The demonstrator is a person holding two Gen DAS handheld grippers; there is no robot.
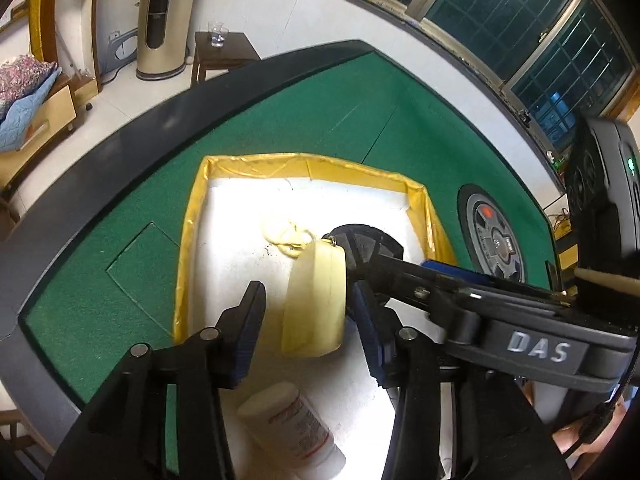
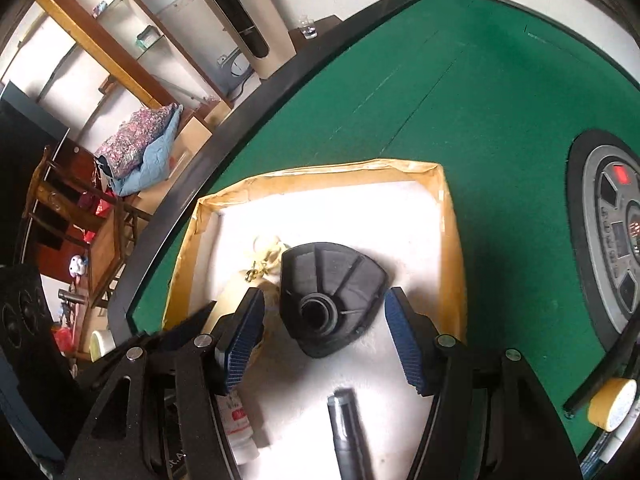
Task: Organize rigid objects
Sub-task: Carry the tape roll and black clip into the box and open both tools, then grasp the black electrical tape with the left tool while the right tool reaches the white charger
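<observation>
A pale yellow block (image 1: 316,300) stands on the white floor of a yellow-rimmed tray (image 1: 192,240), with a loop of yellow cord (image 1: 284,234) at its far end. My left gripper (image 1: 308,286) straddles the block; a gap shows at the left pad, so the gripper is open. A black fan-shaped part (image 2: 332,300) with a round socket lies in the tray (image 2: 452,240). My right gripper (image 2: 325,292) hangs open over that part, its pads beside it and apart from it. The block (image 2: 232,300) shows at the left of the right wrist view.
A white bottle (image 1: 292,428) lies on its side in the tray's near end, and a grey cylinder (image 2: 348,432) lies beside it. The tray sits on a green felt table (image 1: 320,120) with a round control panel (image 2: 616,240). A yellow tape roll (image 2: 612,404) sits at the right.
</observation>
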